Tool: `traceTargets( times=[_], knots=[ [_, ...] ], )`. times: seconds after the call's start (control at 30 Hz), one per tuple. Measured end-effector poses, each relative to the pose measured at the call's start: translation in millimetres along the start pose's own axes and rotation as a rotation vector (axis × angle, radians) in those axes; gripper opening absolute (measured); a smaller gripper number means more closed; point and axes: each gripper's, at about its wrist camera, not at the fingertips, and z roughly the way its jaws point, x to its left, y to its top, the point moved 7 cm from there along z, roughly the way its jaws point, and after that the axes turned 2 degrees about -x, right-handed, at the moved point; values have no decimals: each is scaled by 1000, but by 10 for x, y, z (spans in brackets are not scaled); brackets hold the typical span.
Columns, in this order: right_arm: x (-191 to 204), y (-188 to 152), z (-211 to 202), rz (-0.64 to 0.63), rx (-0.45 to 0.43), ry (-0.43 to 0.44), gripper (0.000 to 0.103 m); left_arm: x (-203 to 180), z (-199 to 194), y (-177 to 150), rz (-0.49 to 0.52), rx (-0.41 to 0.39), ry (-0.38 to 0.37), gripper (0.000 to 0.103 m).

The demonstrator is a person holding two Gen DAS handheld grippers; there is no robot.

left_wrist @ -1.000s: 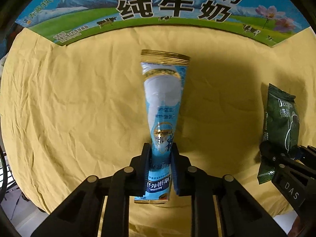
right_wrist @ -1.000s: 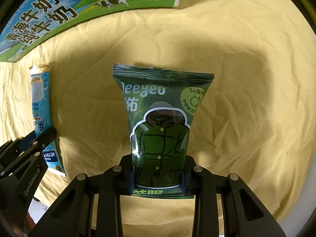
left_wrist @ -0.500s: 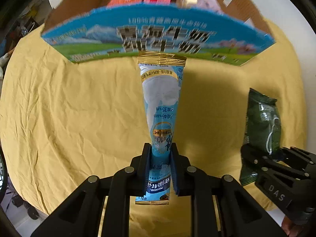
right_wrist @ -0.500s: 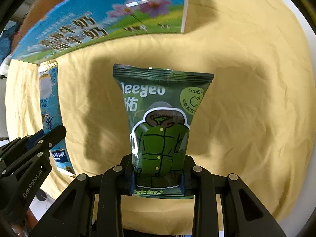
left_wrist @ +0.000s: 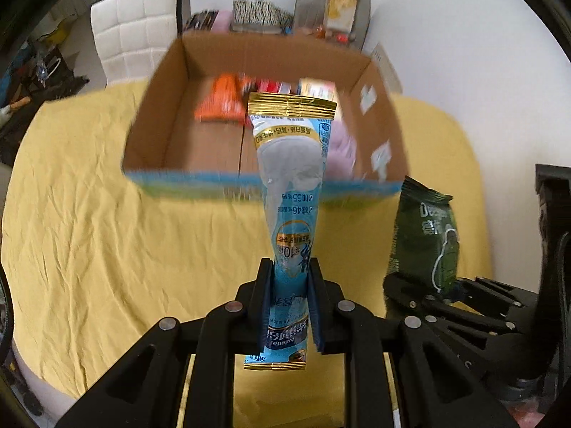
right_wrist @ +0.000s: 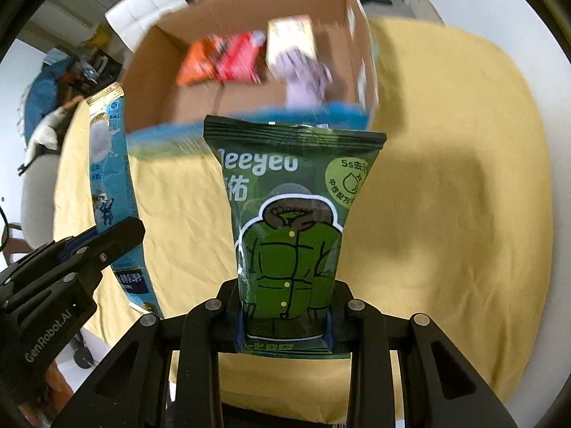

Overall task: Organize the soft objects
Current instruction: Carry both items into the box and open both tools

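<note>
The left gripper (left_wrist: 289,303) is clenched on a long, narrow blue-and-white plastic sachet with gold-crimped ends (left_wrist: 291,192); the black fingers pinch it low on its length, so a short stub hangs out below them while the greater part stands up and away from the camera, its far gold seam lying in front of the open carton in the left wrist view. The right gripper (right_wrist: 284,324) is clamped on a dark green plastic pouch printed with a cartoon padded jacket (right_wrist: 291,228); the fingers grip its near end from both sides and the pouch stands upright, its crimped far edge overlapping the carton's near wall in the right wrist view.

Both packets are held above a surface draped in a wrinkled yellow cloth (left_wrist: 107,242) — neither touches it. On the far part of the cloth sits an open brown cardboard box with a blue-and-green printed outside (left_wrist: 178,135); inside it, blurred, lie an orange packet (right_wrist: 198,62), a red packet (right_wrist: 239,60), a pale boxy packet (right_wrist: 291,37) and a lilac soft thing (right_wrist: 303,78).

From the left wrist the green pouch shows at the right; from the right wrist the blue sachet shows at the left. A white padded chair (left_wrist: 134,30) stands beyond the surface, far left — past it the room is cluttered and unclear.
</note>
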Motion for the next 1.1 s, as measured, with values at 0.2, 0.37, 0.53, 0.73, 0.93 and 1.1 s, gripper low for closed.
traceTargets(
  times=[0.2, 0.37, 0.53, 0.73, 0.93, 1.1],
  knots=[
    [142, 438, -320, -3, -79, 31, 33, 126, -135, 546, -3, -54, 2, 16],
    [263, 815, -266, -8, -98, 39, 33, 306, 74, 946, 0, -29, 18, 16],
    [410, 1118, 18, -6, -76, 32, 33, 478, 471, 1259, -2, 47, 21, 16],
    [425, 1475, 602, 6, -18, 13, 33, 692, 977, 1493, -27, 146, 41, 16],
    [421, 1638, 1081, 31, 44, 25, 33, 841, 1386, 1475, -73, 256, 19, 16],
    [455, 1684, 1368, 16, 84, 39, 33, 887, 1642, 1345, -77, 336, 8, 16]
  ],
)
